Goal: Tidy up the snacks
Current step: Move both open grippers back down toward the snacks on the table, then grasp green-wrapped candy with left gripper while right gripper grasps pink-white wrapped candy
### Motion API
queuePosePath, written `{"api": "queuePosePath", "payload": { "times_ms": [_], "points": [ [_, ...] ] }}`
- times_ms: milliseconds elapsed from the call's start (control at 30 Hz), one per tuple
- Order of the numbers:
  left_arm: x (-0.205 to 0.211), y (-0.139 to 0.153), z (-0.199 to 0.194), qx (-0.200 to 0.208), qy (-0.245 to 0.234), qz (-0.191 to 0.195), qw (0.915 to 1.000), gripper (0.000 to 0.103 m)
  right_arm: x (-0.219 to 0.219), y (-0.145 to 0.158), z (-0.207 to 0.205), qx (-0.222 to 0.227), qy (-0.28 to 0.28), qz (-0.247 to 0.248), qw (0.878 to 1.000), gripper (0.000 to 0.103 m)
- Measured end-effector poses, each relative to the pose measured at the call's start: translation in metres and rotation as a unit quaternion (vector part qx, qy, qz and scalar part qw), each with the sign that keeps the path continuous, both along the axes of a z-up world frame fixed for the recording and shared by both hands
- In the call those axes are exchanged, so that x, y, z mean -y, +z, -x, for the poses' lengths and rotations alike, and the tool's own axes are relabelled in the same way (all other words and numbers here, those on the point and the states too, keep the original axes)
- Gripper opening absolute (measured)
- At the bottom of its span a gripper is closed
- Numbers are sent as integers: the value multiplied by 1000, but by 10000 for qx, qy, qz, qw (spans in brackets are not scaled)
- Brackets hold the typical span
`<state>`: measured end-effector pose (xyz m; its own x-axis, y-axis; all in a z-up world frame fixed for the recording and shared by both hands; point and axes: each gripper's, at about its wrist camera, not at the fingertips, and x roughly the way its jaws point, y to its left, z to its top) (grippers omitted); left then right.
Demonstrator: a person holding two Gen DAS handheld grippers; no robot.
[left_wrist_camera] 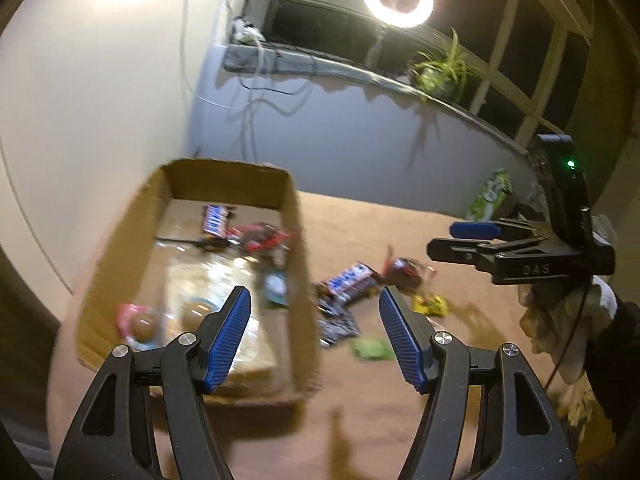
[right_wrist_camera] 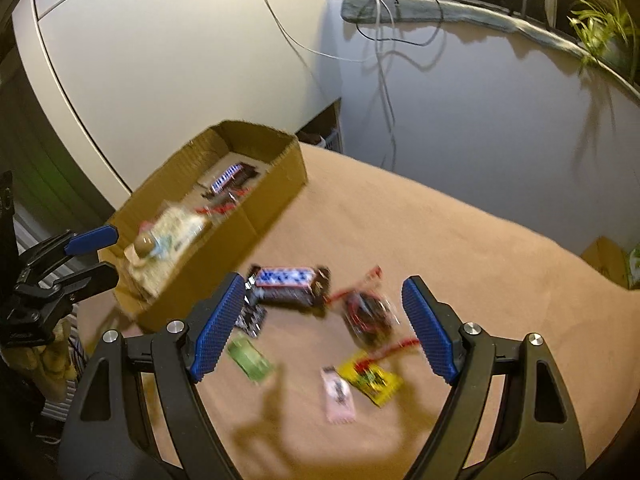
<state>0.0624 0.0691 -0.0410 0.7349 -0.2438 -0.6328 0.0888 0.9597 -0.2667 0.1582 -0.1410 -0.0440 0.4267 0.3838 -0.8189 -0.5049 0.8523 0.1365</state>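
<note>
Cardboard box (right_wrist_camera: 224, 216) sits on the tan, felt-like tabletop (right_wrist_camera: 460, 248), open-topped, long and shallow, its corrugated walls matte. It serves as the landmark. Inside the box: a blue-and-white candy bar (right_wrist_camera: 230, 176) toward the far end, red-wrapped sweets mid-box, a clear crinkly bag and a round brown treat (right_wrist_camera: 145, 245) at the near end; presumably these are already sorted. Just outside the box's long wall, loose on the tabletop, lie the remaining snacks: a second blue-and-white bar (right_wrist_camera: 290, 285), a dark packet with red ties (right_wrist_camera: 368, 312), a flat green sachet (right_wrist_camera: 250, 358), a pink sachet (right_wrist_camera: 339, 396) and a yellow packet (right_wrist_camera: 370, 378). Wrappers look glossy and thin, likely slippery and easy to crush. Right gripper (right_wrist_camera: 322, 326) hangs over this loose cluster, jaws wide, nothing between the ribbed blue pads. Left gripper (left_wrist_camera: 314, 338) hovers above the box's near wall, jaws fairly wide, also empty. Both frames are motion-blurred. My reading: the spread suits picking a loose snack next.
</note>
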Motion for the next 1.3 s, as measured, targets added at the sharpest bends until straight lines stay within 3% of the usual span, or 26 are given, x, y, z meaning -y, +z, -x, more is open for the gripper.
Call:
{"api": "queuePosePath", "payload": {
  "times_ms": [167, 333, 433, 500, 767, 967, 1300],
  "points": [
    [30, -7, 9, -125, -294, 18, 9995, 65, 19, -12, 20, -114, 75, 31, 9999, 83],
    [59, -23, 12, -422, -593, 92, 9973, 52, 29, -25, 43, -231, 260, 12, 9994, 82],
    [73, -36, 8, -657, -730, 67, 9951, 39, 31, -38, 53, -405, 420, 19, 9983, 65],
    [79, -46, 0, -845, -758, 123, 9935, 37, 30, -47, 56, -544, 496, 11, 9973, 53],
    [73, -71, -20, -1293, -367, 211, 9907, 37, 33, -72, 54, -748, 586, 33, 9955, 50],
    [76, -77, -33, -1320, -253, 165, 9908, 37, 30, -79, 48, -732, 633, 116, 9952, 49],
    [96, -80, -50, -1240, -331, -275, 9914, 37, 21, -80, 45, -417, 727, 441, 9955, 49]
  ]
}}
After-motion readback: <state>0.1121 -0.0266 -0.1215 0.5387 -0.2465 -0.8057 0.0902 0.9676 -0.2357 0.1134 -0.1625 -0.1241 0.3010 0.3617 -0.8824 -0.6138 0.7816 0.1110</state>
